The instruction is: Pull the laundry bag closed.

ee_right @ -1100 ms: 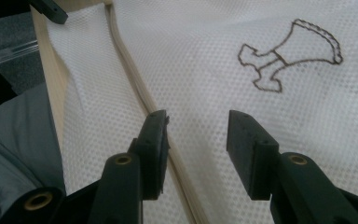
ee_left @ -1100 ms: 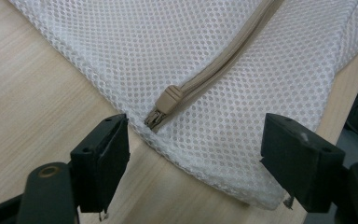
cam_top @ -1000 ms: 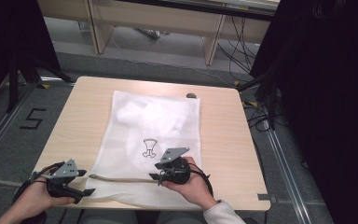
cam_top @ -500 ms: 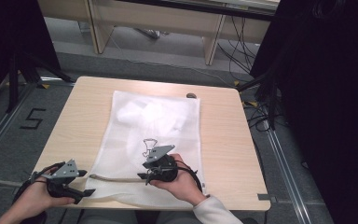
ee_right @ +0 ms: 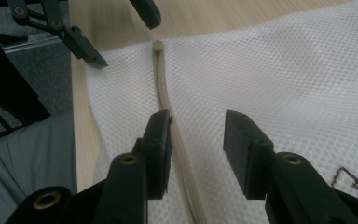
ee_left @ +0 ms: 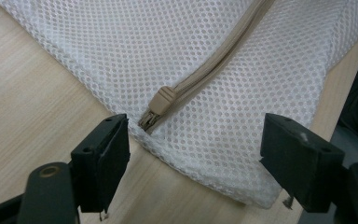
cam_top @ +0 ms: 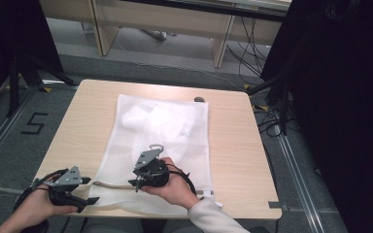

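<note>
— What's nearest the person?

— The left gripper (cam_top: pixel 85 201), at the table's near left corner. Its jaws stand wide apart with nothing between them, straddling the near left corner of the white mesh bag (ee_left: pixel 223 60). The beige zipper pull (ee_left: pixel 161 100) lies just ahead of them, close to one jaw, not touching it.

— And the other hand?

— The right gripper (cam_top: pixel 135 184) sits a little farther in, over the bag's near edge, turned toward the left one. Its jaws are parted too, gripping nothing, and the beige zipper (ee_right: pixel 165 100) runs along the mesh just beside one jaw.

— Where does the bag lie?

— Flat on the wooden table (cam_top: pixel 233 141), stretching from the near edge toward the far side, with something white bunched inside its far half. A small dark object (cam_top: pixel 199 99) rests by its far right corner.
</note>
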A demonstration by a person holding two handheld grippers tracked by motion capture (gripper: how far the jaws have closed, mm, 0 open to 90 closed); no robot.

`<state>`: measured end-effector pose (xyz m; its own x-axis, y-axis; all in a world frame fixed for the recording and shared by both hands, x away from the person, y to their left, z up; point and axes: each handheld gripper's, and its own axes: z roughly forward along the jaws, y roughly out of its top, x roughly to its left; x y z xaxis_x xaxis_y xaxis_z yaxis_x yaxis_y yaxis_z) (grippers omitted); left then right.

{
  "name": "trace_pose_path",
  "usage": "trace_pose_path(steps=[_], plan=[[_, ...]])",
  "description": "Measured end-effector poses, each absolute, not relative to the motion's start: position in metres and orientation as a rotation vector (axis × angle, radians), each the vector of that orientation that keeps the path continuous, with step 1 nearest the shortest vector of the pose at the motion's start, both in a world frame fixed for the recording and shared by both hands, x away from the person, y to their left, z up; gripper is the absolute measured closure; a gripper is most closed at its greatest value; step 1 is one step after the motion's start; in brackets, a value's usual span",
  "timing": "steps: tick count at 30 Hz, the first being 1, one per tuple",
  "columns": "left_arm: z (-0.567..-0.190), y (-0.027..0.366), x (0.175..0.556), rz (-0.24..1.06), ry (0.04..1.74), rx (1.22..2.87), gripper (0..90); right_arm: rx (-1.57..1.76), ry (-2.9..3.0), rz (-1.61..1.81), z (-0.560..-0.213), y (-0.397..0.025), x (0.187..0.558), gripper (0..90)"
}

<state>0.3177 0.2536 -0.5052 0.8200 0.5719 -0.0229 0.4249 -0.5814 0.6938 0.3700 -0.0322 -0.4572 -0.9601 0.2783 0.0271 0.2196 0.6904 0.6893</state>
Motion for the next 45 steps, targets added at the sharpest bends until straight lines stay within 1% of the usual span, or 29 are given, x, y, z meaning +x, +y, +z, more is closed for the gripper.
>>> trace_pose_path(steps=[5,6,16,22,23,34,36,37,41,45], plan=[[-0.505,0.254,0.317,0.255,0.735,2.275,23.2,0.4,2.833,1.122,-0.459,-0.019,0.371,63.4],[-0.506,0.253,0.317,0.244,0.758,2.264,23.2,0.393,2.841,1.124,-0.46,-0.012,0.372,63.6],[-0.505,0.254,0.318,0.257,0.731,2.275,23.2,0.375,2.868,1.114,-0.465,0.012,0.375,64.6],[-0.505,0.255,0.318,0.256,0.74,2.275,23.2,0.355,2.879,1.113,-0.468,0.021,0.378,64.9],[-0.506,0.254,0.317,0.24,0.759,2.263,23.2,0.351,2.876,1.108,-0.469,0.023,0.378,64.9],[-0.505,0.256,0.319,0.265,0.744,2.274,23.2,0.351,2.9,1.093,-0.474,0.039,0.383,64.9],[-0.506,0.256,0.317,0.242,0.771,2.262,23.2,0.331,2.901,1.091,-0.475,0.043,0.384,65.0],[-0.506,0.256,0.317,0.241,0.774,2.26,23.2,0.368,2.912,1.076,-0.475,0.044,0.382,65.1],[-0.506,0.257,0.318,0.251,0.778,2.267,23.2,0.325,2.919,1.074,-0.478,0.051,0.384,66.5],[-0.505,0.258,0.318,0.256,0.753,2.274,23.2,0.322,2.928,1.063,-0.481,0.057,0.383,66.8]])
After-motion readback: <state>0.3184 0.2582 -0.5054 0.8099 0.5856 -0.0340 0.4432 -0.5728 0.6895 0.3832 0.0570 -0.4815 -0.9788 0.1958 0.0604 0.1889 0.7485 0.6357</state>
